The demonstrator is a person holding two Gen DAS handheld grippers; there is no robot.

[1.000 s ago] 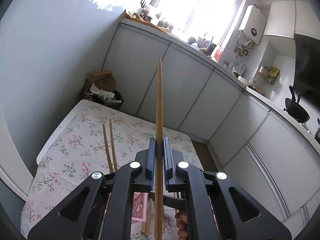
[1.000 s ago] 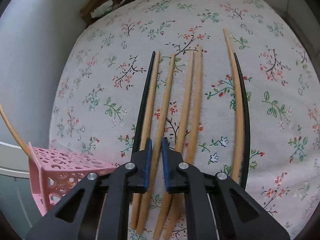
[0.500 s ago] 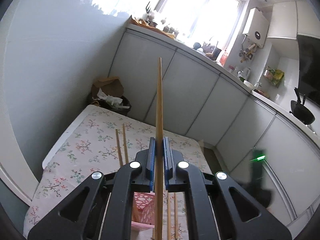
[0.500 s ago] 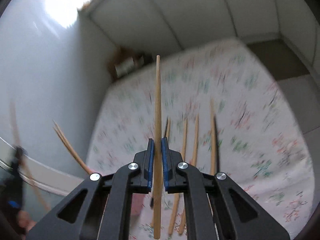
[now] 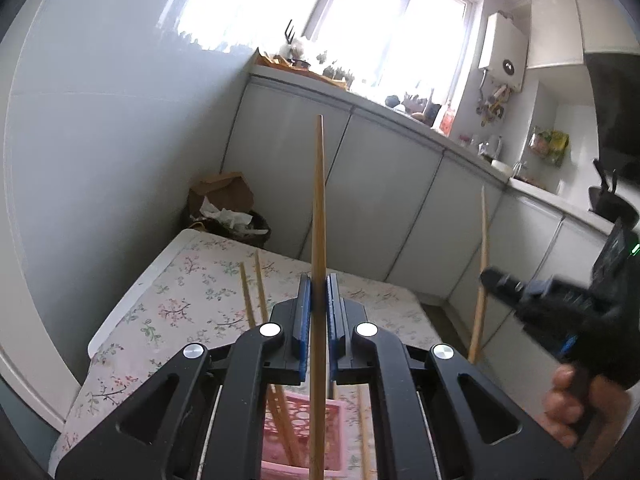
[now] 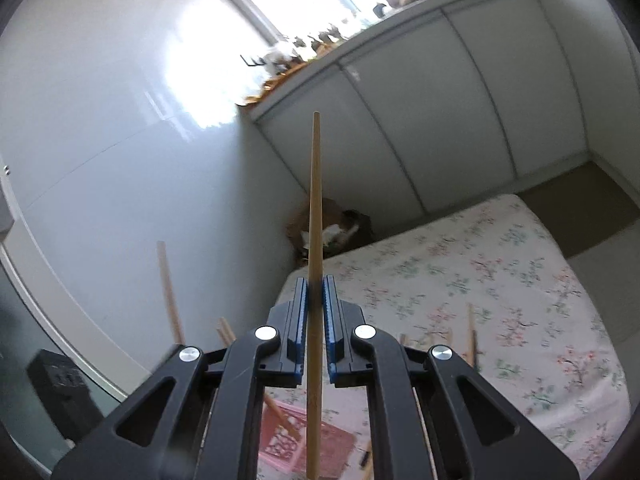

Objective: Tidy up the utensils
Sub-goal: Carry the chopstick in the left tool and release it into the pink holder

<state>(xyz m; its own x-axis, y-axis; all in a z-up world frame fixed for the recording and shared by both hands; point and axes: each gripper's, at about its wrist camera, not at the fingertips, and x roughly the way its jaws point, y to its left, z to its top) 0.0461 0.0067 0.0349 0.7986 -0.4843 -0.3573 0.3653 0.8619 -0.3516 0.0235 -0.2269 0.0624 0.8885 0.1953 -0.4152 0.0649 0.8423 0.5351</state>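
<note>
My left gripper [image 5: 319, 304] is shut on a wooden chopstick [image 5: 319, 208] that stands upright, its lower end over the pink perforated holder [image 5: 304, 436]. Two chopsticks lean inside that holder. At the right of the left wrist view the right gripper [image 5: 490, 280] shows, held by a hand [image 5: 576, 404] and carrying its own chopstick [image 5: 482, 264]. In the right wrist view my right gripper [image 6: 315, 308] is shut on a wooden chopstick [image 6: 314, 216] pointing up, above the pink holder [image 6: 308, 448]. Loose chopsticks [image 6: 472, 332] lie on the floral tablecloth [image 6: 460, 272].
A white wall [image 5: 100, 140] borders the table on the left. Grey cabinets [image 5: 384, 200] with a cluttered counter stand beyond the table's far edge. A waste bin with a cardboard box [image 5: 224, 204] sits in the corner. Two loose chopsticks [image 5: 252, 292] lie on the cloth.
My right gripper has lifted a chopstick off the cloth and tilted up, so it now looks at the wall and cabinets. The left gripper sank a little toward the holder, chopstick still held.
</note>
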